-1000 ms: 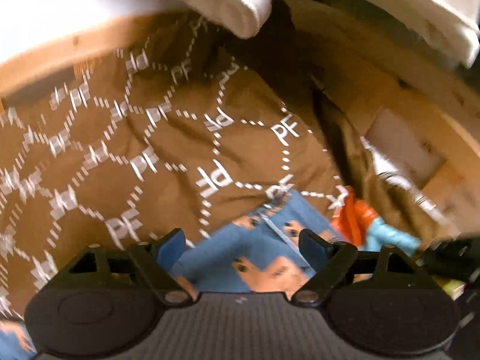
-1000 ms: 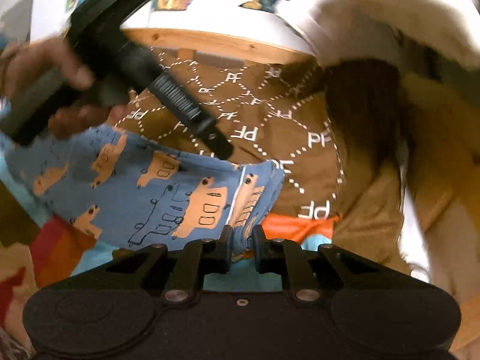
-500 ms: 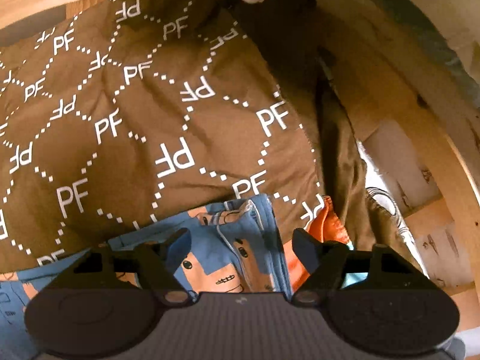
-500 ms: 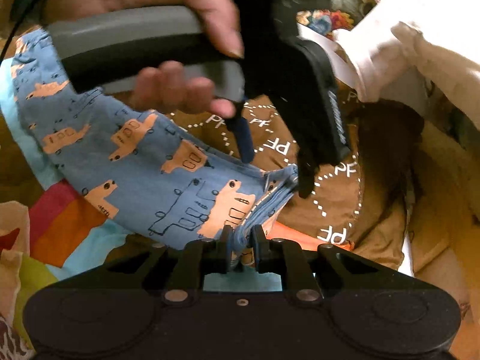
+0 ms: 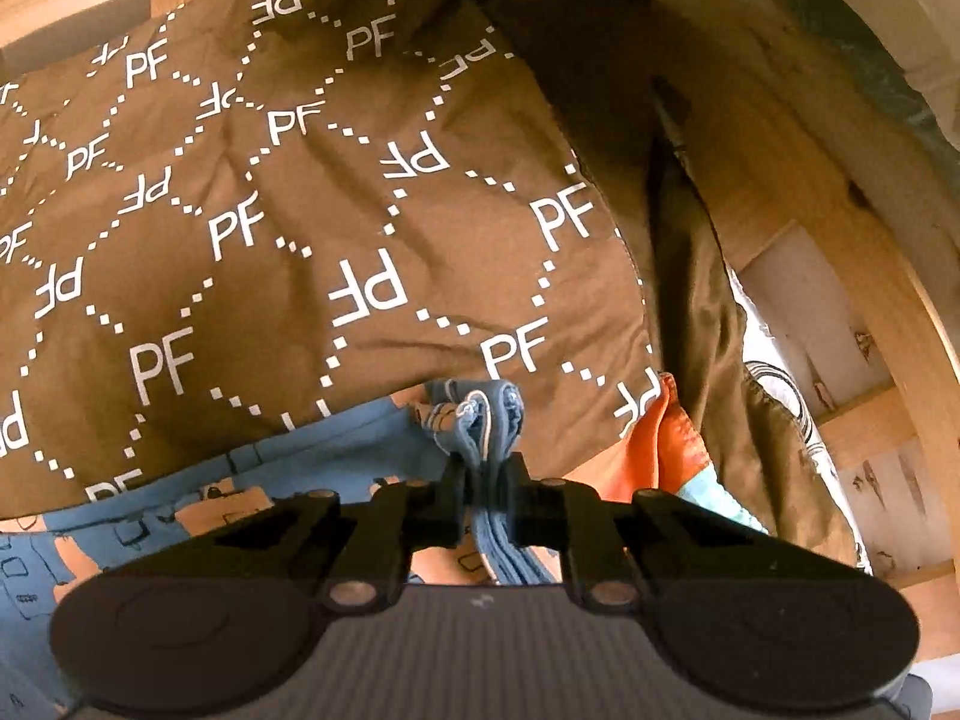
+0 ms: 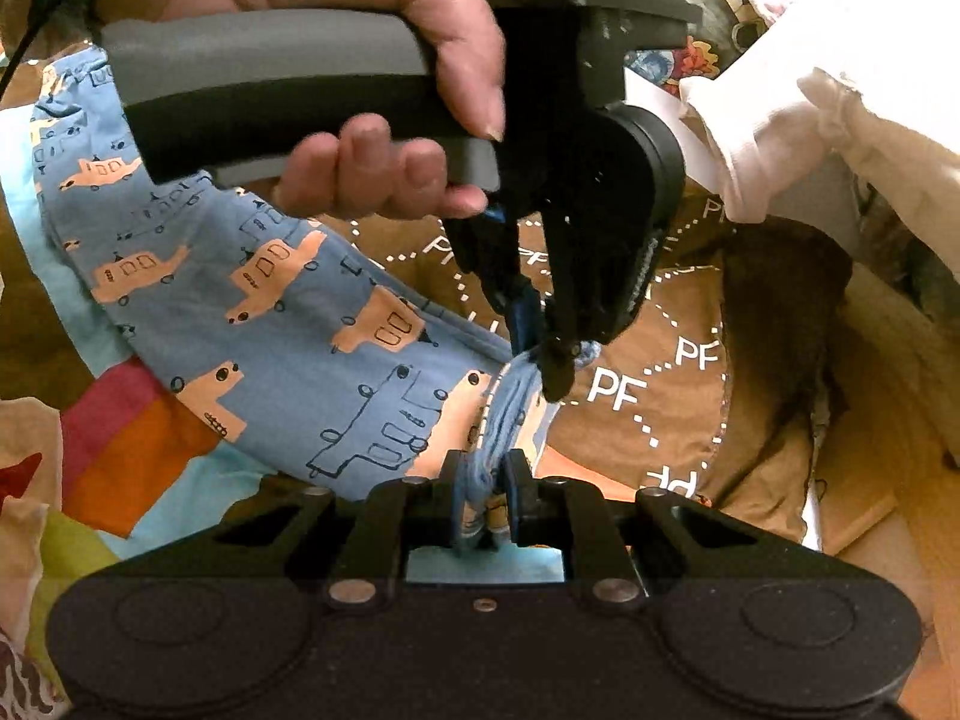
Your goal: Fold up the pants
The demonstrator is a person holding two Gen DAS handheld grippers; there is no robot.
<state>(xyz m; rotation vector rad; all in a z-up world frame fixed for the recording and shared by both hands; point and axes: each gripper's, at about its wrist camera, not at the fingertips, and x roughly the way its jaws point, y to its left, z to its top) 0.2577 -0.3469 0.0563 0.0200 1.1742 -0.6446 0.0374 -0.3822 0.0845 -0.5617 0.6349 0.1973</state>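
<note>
Gripping step: left hand-held gripper closing on bunched blue pants edge, right hand-held gripper easing open around the same edge, over brown PF-print blanket. Next, probably: lifting, spreading flat.

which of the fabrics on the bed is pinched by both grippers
The blue pants with orange vehicle prints: their bunched edge sits between the fingers of the left gripper, which are closing, and the right gripper, which are opening. The brown PF-lettered cover lies ungripped underneath.
</note>
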